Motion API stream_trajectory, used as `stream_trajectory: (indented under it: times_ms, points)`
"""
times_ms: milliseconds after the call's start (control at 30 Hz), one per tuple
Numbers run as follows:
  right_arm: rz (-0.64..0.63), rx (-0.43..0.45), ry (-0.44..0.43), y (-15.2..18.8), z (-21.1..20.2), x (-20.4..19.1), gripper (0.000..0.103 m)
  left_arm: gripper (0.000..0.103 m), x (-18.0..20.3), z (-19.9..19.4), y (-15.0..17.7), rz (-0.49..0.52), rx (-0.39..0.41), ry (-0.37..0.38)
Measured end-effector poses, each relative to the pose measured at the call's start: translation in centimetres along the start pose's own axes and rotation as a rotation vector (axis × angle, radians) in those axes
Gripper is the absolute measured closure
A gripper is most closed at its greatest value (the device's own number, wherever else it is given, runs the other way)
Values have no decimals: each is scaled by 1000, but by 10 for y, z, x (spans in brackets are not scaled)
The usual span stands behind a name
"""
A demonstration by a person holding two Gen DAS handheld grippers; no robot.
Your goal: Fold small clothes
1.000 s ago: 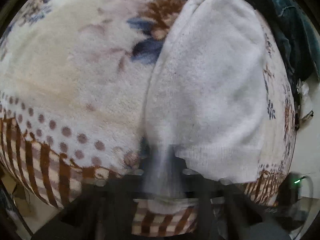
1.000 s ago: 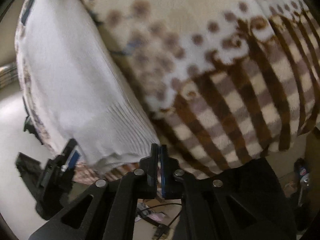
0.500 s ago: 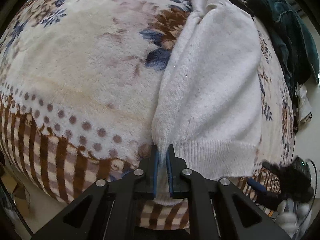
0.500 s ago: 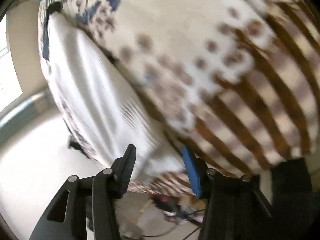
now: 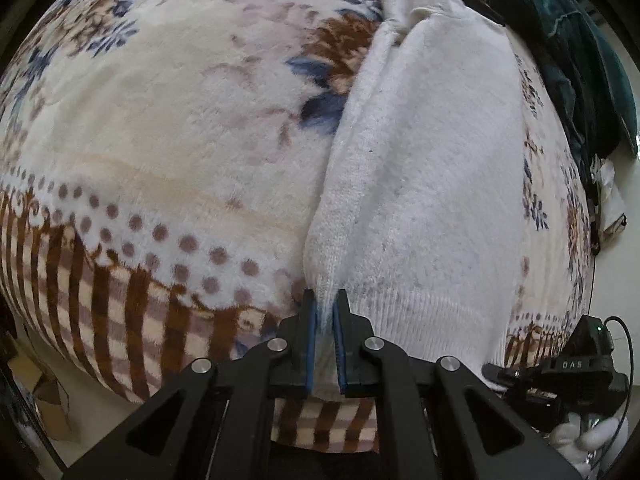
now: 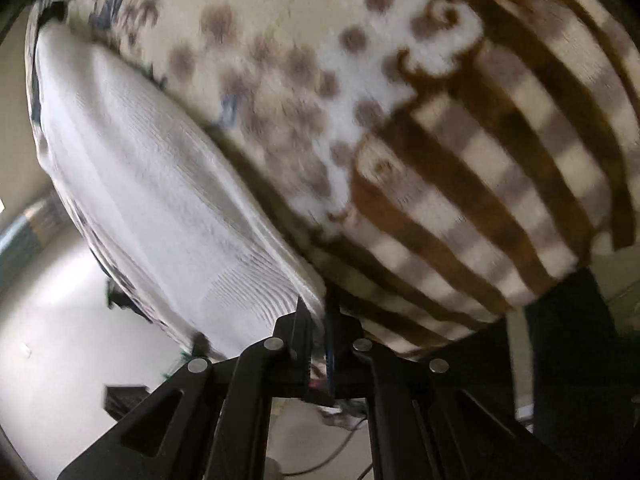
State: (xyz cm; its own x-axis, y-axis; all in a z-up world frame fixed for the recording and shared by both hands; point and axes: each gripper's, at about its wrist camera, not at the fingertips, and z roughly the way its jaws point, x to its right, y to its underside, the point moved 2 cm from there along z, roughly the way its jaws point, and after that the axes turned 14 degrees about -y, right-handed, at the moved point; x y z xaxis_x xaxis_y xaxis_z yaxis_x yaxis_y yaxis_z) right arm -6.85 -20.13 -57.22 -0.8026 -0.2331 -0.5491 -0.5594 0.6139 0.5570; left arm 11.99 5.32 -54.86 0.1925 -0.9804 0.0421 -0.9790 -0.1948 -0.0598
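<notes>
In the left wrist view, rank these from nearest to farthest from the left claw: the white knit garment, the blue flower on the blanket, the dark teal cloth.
1. White knit garment: its hem corner sits pinched in the left claw.
2. Blue flower on the fleece blanket: farther up, left of the garment.
3. Dark teal cloth: far top right.

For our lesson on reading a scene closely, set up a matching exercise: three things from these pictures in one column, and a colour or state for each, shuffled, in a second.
Things:
1. white sweater
2. blanket
3. left gripper

Descriptions:
A. floral, dotted and brown-striped
B. shut on a ribbed hem corner
C. plain, lying folded lengthwise

Pairs: 1-C, 2-A, 3-B
</notes>
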Motion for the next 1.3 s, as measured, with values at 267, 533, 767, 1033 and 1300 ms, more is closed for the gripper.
stream_trajectory:
  times_ms: [267,533,767,1033,1300]
  points:
    - [-53,-45,114,42,56,-11,100,97,-16,18,3,-15,-15,-34]
    - [-208,-102,249,24,84,-26,95,68,-29,23,-8,13,-96,43]
    - [-399,-170,210,62,88,-71,47,38,-48,0,-14,-15,-70,184]
    - [-391,-93,46,30,89,-54,44,38,-18,47,-33,76,-139,288]
    - [-354,-243,-212,37,158,-63,47,87,-11,39,-24,122,-101,317]
